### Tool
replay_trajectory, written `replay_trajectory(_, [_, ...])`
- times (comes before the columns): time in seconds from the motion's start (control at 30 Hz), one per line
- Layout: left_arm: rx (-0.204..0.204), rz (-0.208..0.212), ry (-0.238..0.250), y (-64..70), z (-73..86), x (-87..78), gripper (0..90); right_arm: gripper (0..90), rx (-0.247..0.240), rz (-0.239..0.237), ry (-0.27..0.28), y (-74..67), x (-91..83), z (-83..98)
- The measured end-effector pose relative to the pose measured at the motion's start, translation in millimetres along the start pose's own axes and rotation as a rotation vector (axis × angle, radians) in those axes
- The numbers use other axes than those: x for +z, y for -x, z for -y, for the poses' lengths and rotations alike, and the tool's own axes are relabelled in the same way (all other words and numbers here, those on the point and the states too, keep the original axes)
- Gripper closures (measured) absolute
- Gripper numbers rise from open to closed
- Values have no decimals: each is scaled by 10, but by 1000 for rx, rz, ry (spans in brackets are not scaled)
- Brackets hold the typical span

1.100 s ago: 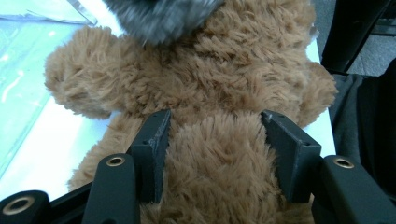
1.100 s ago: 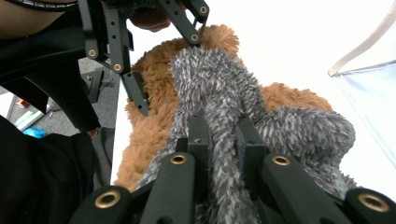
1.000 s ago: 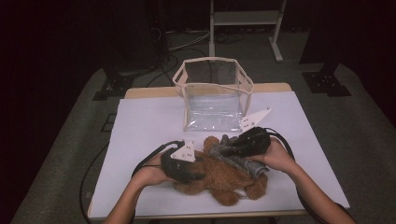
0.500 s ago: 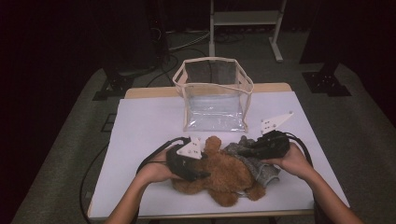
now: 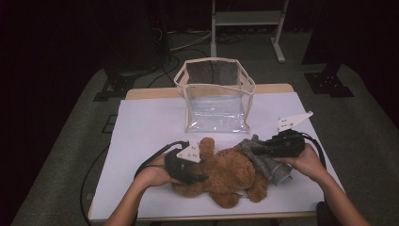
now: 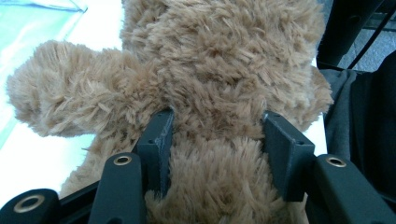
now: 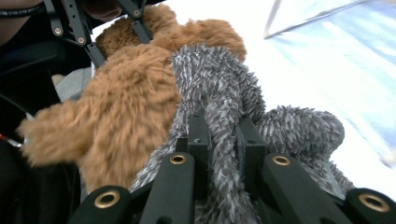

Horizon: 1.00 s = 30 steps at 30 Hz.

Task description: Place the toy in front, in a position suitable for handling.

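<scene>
A brown teddy bear (image 5: 230,176) (image 6: 210,70) lies near the front edge of the white table (image 5: 150,122). My left gripper (image 5: 202,176) (image 6: 217,140) grips it from the left; its jaws have just been closing and now press into the fur on both sides. To the bear's right, a grey fuzzy cloth (image 5: 266,157) (image 7: 219,93) rests partly against the bear (image 7: 126,107). My right gripper (image 5: 263,148) (image 7: 219,135) is shut on a fold of that cloth, with the jaws close together. The cloth's far end is hidden under the bear.
A clear plastic bag (image 5: 216,101) with cream trim stands open at the back middle of the table, just behind the bear. A metal stand (image 5: 247,19) and dark floor lie beyond the table. Cables trail from both grippers.
My right gripper has moved to the right with the grey cloth, drawing it off the bear's body. The left hand has stayed on the bear.
</scene>
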<state>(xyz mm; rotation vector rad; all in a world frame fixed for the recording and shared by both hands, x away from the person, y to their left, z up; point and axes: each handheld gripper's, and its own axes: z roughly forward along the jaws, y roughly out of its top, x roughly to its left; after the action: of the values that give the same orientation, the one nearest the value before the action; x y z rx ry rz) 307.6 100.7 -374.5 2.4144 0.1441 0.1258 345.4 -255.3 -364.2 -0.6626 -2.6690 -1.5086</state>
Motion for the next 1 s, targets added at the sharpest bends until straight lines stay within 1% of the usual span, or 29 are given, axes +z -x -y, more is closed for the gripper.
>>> replay_trajectory(0.1, [3, 8, -4, 4, 9, -10, 480, 789, 3, 15, 35, 6, -134, 14])
replay_trajectory(0.2, [9, 11, -9, 1, -1, -2, 480, 789, 1, 11, 55, 2, -145, -19])
replay_trajectory(0.27, [15, 20, -12, 3, -8, 4, 479, 789, -10, 0, 58, -2, -70, -65])
replay_trajectory(0.33, [19, 29, -14, 13, -12, 9, 479, 789, -16, -23, 56, -1, 51, -113])
replay_trajectory(0.4, [25, 35, -17, 21, -6, 2, 478, 789, -26, -44, 35, -5, 191, -146])
replay_trajectory(0.5, [23, 38, -11, 33, 19, -8, 478, 789, -26, -63, 2, -5, 370, -113])
replay_trajectory(0.57, [26, 37, -3, 35, 34, -10, 476, 789, -13, -64, -8, 18, 415, -34])
replay_trajectory(0.67, [26, 32, 7, 47, 35, 1, 475, 789, 20, -46, -13, 79, 372, 121])
replay_trajectory(0.77, [36, 32, 1, 48, 30, 1, 473, 789, 50, -4, -37, 140, 261, 248])
replay_trajectory(0.8, [34, 33, 2, 52, 29, 4, 472, 789, 56, 6, -42, 153, 218, 268])
replay_trajectory(0.87, [30, 35, 1, 58, 23, 13, 469, 789, 58, 17, -34, 161, 146, 264])
replay_trajectory(0.9, [40, 35, -7, 55, 16, 14, 468, 789, 56, 19, -21, 155, 121, 237])
replay_trajectory(1.0, [44, 35, -7, 61, 3, 26, 465, 789, 25, 12, 8, 117, 105, 91])
